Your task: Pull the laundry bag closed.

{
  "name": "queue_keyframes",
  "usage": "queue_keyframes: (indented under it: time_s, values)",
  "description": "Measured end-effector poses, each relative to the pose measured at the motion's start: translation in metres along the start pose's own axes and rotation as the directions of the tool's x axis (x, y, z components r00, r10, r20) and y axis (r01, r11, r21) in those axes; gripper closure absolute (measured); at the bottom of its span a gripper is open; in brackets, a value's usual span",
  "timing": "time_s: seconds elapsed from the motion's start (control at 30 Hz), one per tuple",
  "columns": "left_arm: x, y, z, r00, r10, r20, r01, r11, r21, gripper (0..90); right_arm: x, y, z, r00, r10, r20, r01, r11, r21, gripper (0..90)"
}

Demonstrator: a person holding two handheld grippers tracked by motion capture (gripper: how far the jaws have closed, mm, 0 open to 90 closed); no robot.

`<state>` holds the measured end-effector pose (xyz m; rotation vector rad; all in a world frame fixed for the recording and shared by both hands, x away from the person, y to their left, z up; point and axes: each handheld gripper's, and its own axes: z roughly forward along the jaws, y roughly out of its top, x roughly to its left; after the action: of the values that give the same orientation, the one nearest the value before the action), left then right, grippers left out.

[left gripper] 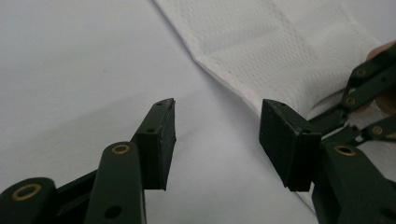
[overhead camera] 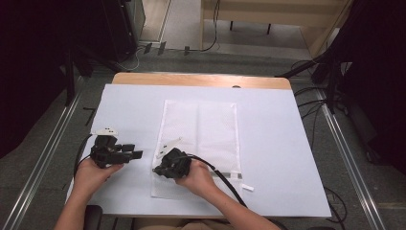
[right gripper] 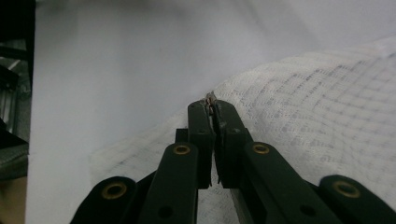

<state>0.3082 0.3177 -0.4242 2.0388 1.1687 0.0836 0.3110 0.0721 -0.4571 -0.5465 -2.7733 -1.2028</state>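
A white mesh bag (overhead camera: pixel 206 129) lies flat on the white-covered table (overhead camera: pixel 129 110), long side running away from me. My right gripper (overhead camera: pixel 155 169) sits at the bag's near left edge. In the right gripper view its jaws (right gripper: pixel 211 107) are pressed together on a small metal piece at the edge of the bag (right gripper: pixel 317 102), seemingly a zip pull. My left gripper (overhead camera: pixel 136 154) rests on the table left of the bag and points toward it. In the left gripper view it (left gripper: pixel 217 135) is open with bare table between the pads, the bag's edge (left gripper: pixel 280 42) just beyond.
A small white tag (overhead camera: pixel 247 187) lies on the table by the bag's near right corner. The right gripper's black cable (overhead camera: pixel 225 177) trails across the bag's near end. The table's wooden far edge (overhead camera: pixel 201 79) shows beyond the cover.
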Motion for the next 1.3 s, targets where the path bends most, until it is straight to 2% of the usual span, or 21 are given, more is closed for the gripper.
queue_keyframes:
  time_s: [0.03, 0.07, 0.17, 0.3, 0.33, 0.4, 0.43, 0.53, 0.73, 0.8, 0.87, 0.93, 1.07, 1.3]
  values:
    - [-0.002, 0.0, 0.0, 0.9998, 0.012, 0.018, -0.011, 0.9999, -0.005, 47.9, -0.002, 0.002, -0.006, 0.9999, 0.01, -0.007, -0.01, 1.0, -0.019, 88.1]
    - [-0.002, 0.0, 0.0, 0.9998, 0.012, 0.018, -0.011, 0.9999, -0.005, 48.0, -0.002, 0.002, -0.006, 0.9999, 0.01, -0.007, -0.01, 1.0, -0.019, 88.1]
    - [-0.008, 0.0, 0.001, 0.9982, 0.045, 0.038, -0.046, 0.9989, 0.006, 47.8, -0.007, 0.003, -0.013, 0.9993, 0.029, -0.022, -0.03, 0.999, -0.029, 88.0]
    - [-0.014, 0.0, 0.005, 0.9936, 0.078, 0.082, -0.081, 0.996, 0.036, 48.0, -0.007, 0.005, -0.018, 0.9995, 0.026, -0.017, -0.027, 0.999, -0.036, 88.0]
    - [-0.014, 0.0, 0.005, 0.9936, 0.078, 0.082, -0.081, 0.996, 0.036, 48.3, -0.008, 0.006, -0.018, 0.9996, 0.024, -0.014, -0.025, 0.999, -0.037, 88.0]
    - [-0.017, -0.001, 0.007, 0.9902, 0.096, 0.102, -0.101, 0.9937, 0.049, 48.7, -0.008, 0.006, -0.019, 0.9996, 0.027, -0.011, -0.027, 0.999, -0.04, 88.0]
    - [-0.019, -0.001, 0.008, 0.9877, 0.105, 0.115, -0.113, 0.9918, 0.06, 49.1, -0.01, 0.007, -0.02, 0.999, 0.042, -0.014, -0.043, 0.998, -0.044, 88.0]
    - [-0.021, -0.002, 0.009, 0.9845, 0.114, 0.133, -0.124, 0.9899, 0.068, 49.1, -0.011, 0.008, -0.021, 0.9988, 0.046, -0.018, -0.047, 0.998, -0.048, 88.0]
    - [-0.025, -0.003, 0.012, 0.9811, 0.115, 0.155, -0.129, 0.9881, 0.083, 48.3, -0.013, 0.01, -0.023, 0.999, 0.042, -0.016, -0.043, 0.998, -0.054, 88.0]
    - [-0.029, -0.003, 0.019, 0.9766, 0.12, 0.179, -0.142, 0.9824, 0.121, 46.9, -0.012, 0.011, -0.024, 0.9987, 0.05, -0.014, -0.05, 0.997, -0.059, 88.0]
    - [-0.031, -0.003, 0.025, 0.9775, 0.121, 0.173, -0.148, 0.9774, 0.152, 46.9, -0.012, 0.013, -0.024, 0.9988, 0.047, -0.015, -0.048, 0.997, -0.061, 88.0]
    - [-0.032, -0.002, 0.029, 0.9759, 0.115, 0.186, -0.145, 0.9761, 0.161, 47.2, -0.012, 0.014, -0.025, 0.9991, 0.037, -0.019, -0.038, 0.997, -0.069, 88.0]
    - [-0.035, -0.001, 0.034, 0.9726, 0.127, 0.195, -0.161, 0.9717, 0.172, 48.7, -0.011, 0.016, -0.026, 0.9989, 0.041, -0.024, -0.043, 0.996, -0.076, 88.0]
    - [-0.033, 0.001, 0.038, 0.9721, 0.103, 0.211, -0.142, 0.9735, 0.179, 57.6, -0.01, 0.017, -0.027, 0.9989, 0.031, -0.036, -0.034, 0.996, -0.077, 88.0]
